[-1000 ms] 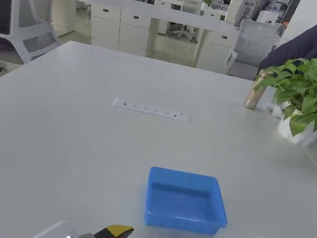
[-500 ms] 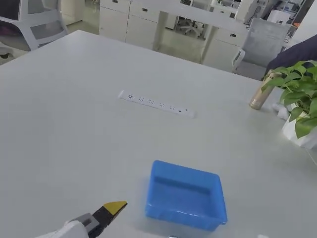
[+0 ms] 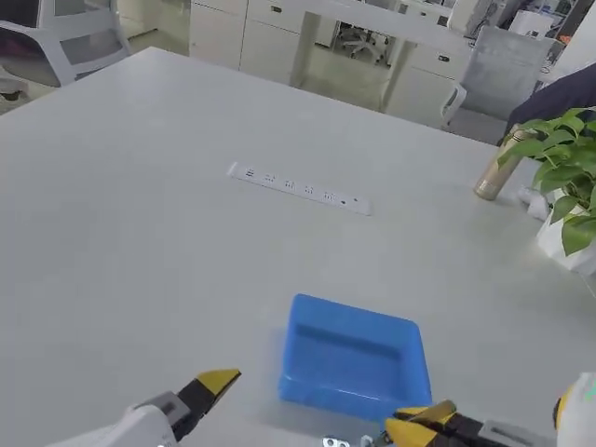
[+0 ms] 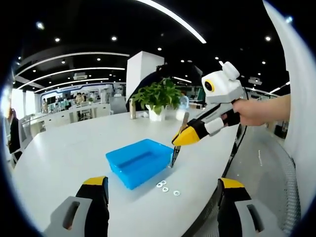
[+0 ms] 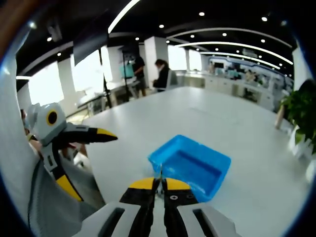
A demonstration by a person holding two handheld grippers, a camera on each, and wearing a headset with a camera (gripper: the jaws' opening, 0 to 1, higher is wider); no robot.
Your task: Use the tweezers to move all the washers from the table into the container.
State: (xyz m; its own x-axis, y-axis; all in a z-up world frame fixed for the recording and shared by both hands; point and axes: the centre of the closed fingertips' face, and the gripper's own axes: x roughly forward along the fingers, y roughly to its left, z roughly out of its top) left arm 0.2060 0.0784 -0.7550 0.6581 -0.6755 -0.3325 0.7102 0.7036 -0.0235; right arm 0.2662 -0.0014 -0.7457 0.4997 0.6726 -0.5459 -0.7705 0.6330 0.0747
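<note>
We are at a wide white table point(image 3: 140, 242) in a bright open-plan office. Nearest us, the left gripper point(image 4: 163, 181) hangs over the table's near edge with its jaws spread wide and nothing between them. Beside it, the right gripper point(image 5: 159, 183) has its yellow-tipped jaws pressed together on the tweezers point(image 4: 174, 155), whose thin tips point down at the tabletop.

Just beyond our grippers lie the washers point(image 4: 165, 188), a few small metal rings flat on the bare surface, close to the near wall of the blue container point(image 3: 349, 391) but not touching it. We can see nothing inside the container.

We judge the washers to be very light, hard and thin. Lying flush on a smooth top, they offer little edge to catch and may skate away or flick out of the tips. The safest hold looks to be one tweezer tip through the hole and the other outside the rim, pinching the band of metal. The tweezers are springy, so a gentle, steady squeeze should serve better than a hard one.

Farther off a white power strip point(image 3: 298, 189) lies mid-table. Past it are a gold bottle point(image 3: 492, 175) and a potted plant point(image 3: 568, 168) at the far right, with an office chair point(image 3: 489, 70) behind.
</note>
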